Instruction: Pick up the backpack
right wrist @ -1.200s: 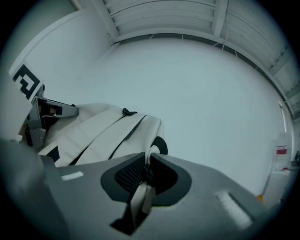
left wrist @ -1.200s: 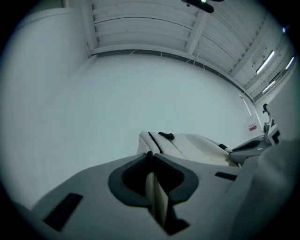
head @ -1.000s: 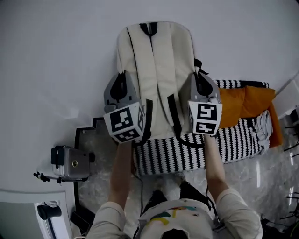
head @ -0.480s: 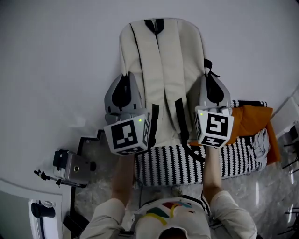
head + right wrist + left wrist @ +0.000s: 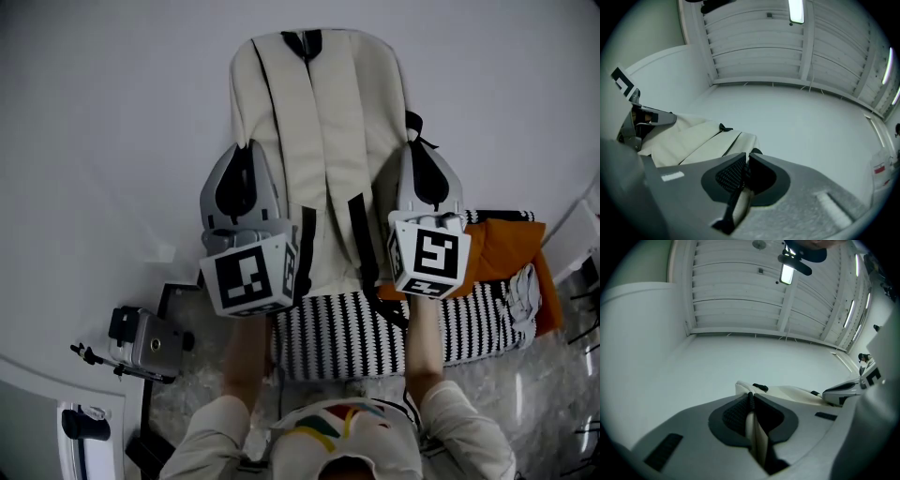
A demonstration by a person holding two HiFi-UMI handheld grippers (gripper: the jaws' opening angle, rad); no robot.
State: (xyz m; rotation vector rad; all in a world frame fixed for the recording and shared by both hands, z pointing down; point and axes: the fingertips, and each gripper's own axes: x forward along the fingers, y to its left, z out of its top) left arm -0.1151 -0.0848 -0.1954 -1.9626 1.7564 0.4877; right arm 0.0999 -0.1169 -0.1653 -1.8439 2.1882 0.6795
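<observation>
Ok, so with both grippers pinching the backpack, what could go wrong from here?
1. The left gripper and right gripper each clamp only a thin fold of fabric at the side edges of the backpack, so it may slip free.
2. The loose black straps hang toward the striped cloth and could snag or drag it.

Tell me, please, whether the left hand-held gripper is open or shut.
Shut on the backpack: in the left gripper view, the jaws of the left hand-held gripper pinch a cream fold of it.
</observation>
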